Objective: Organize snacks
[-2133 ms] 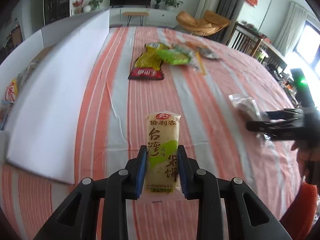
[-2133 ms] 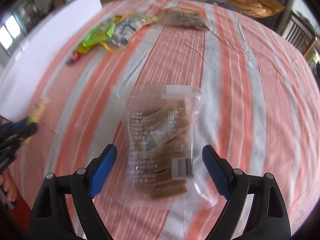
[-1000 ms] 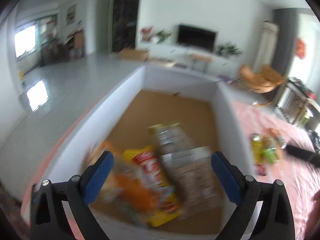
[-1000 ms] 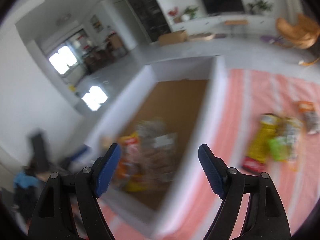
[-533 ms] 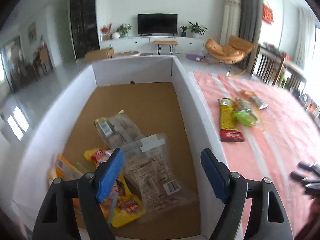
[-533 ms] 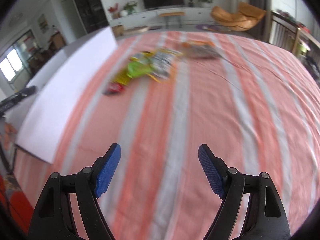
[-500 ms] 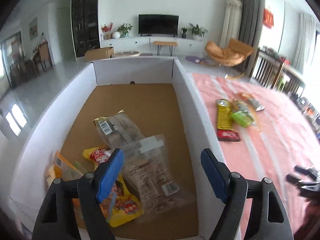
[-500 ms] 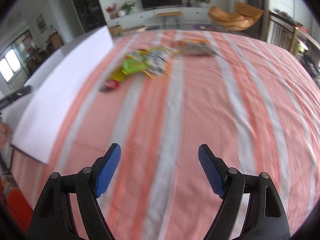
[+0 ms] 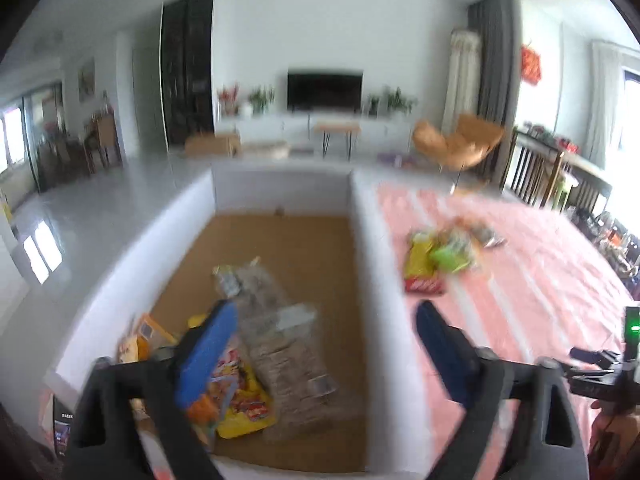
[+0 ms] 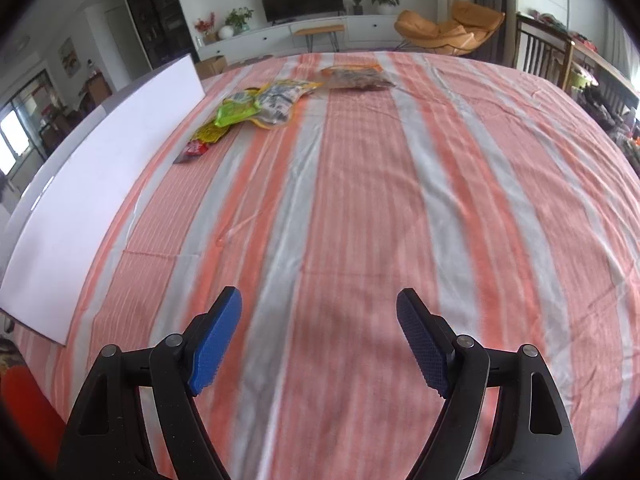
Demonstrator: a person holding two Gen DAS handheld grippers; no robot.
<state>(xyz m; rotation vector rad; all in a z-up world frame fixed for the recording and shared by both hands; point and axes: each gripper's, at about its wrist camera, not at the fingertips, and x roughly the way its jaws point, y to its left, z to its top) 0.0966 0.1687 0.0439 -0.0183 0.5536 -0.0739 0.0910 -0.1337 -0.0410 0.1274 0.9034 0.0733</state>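
Across the striped tablecloth [image 10: 360, 200], wide bare room between the white-walled box [image 9: 372, 264] at the left edge and the far cluster of snack packets [image 10: 256, 110], with several bags [image 9: 276, 344] already lying inside the box. Probably light, crinkly and slippery, those remaining packets, so best pinched flat across a sealed edge. Left gripper [image 9: 320, 356] over the box and right gripper [image 10: 318, 338] above bare cloth, jaws spread wide, nothing held

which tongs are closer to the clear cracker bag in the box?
Left. The left tongs hover open right above the clear cracker bag in the white box; the right tongs hang open over bare striped cloth outside it.
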